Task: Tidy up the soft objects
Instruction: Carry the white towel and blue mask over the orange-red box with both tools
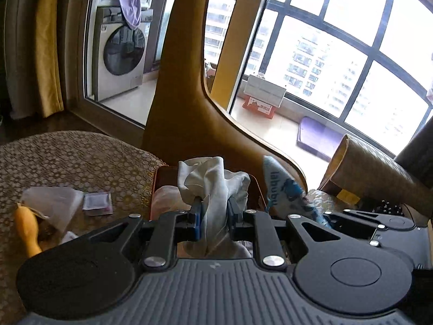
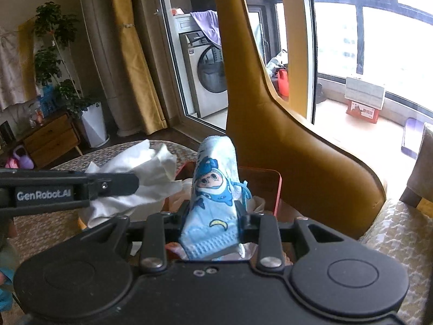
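- Left claw (image 1: pixel 213 211): pressed together on a white cloth (image 1: pixel 211 181), lower centre of the left wrist view. The cloth is pinched between the two pads; a bunched part stands up above the fingertips and the rest hangs down behind them toward the camera.
- Right claw (image 2: pixel 213 211): pinching a light-blue face mask (image 2: pixel 213 189) with a cartoon print, centre of the right wrist view. The mask stands upright between the fingers, rounded end on top, pleated edge down near the claw body. A blue ear loop hangs at its right side.
- Jaw gap on the right is wider than on the left, and both pads sit against the mask's sides.
- The two claws are side by side and near each other. In the left view the mask shows at centre right, tilted, just right of the cloth. In the right view the left claw's black arm comes in from the left edge with the cloth at its tip.
- Both items hang over a red-rimmed box (image 2: pixel 277 189) holding pale soft things, just beyond the fingertips.
- The box sits on a desk with a brown patterned cover (image 1: pixel 67 159). A tan chair back (image 2: pixel 284 140) rises right behind the box.
- Left part of the left view: a plastic bag and a small packet lie on the cover, well apart from the claw.
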Available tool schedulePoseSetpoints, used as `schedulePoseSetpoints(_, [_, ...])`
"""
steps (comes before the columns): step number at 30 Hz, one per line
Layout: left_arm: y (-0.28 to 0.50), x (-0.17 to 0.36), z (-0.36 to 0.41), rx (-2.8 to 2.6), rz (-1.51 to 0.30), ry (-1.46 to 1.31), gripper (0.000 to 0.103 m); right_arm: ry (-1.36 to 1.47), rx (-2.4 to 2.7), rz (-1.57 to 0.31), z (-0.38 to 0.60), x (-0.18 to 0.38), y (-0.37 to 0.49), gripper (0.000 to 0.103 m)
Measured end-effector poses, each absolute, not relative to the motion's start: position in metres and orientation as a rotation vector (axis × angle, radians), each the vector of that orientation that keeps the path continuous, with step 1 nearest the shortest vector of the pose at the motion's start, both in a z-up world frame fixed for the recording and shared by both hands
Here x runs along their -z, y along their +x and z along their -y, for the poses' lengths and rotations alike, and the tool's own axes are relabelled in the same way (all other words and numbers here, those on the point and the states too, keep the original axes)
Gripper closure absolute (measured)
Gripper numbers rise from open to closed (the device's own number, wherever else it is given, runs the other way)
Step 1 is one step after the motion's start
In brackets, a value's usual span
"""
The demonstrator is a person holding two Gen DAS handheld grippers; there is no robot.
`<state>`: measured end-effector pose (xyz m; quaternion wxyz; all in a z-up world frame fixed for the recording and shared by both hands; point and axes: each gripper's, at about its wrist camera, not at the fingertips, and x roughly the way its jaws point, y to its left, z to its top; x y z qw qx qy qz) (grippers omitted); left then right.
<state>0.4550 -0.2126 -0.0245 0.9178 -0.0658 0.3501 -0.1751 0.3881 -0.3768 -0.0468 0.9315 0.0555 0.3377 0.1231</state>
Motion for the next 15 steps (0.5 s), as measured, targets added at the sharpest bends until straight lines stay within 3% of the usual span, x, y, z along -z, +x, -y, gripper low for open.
schedulePoseSetpoints(15, [0.505,0.091,0.228,0.306,-0.838,-0.104,0.085,-0.054,-0.241,-0.783,0.354,0.1,0.424,0.071])
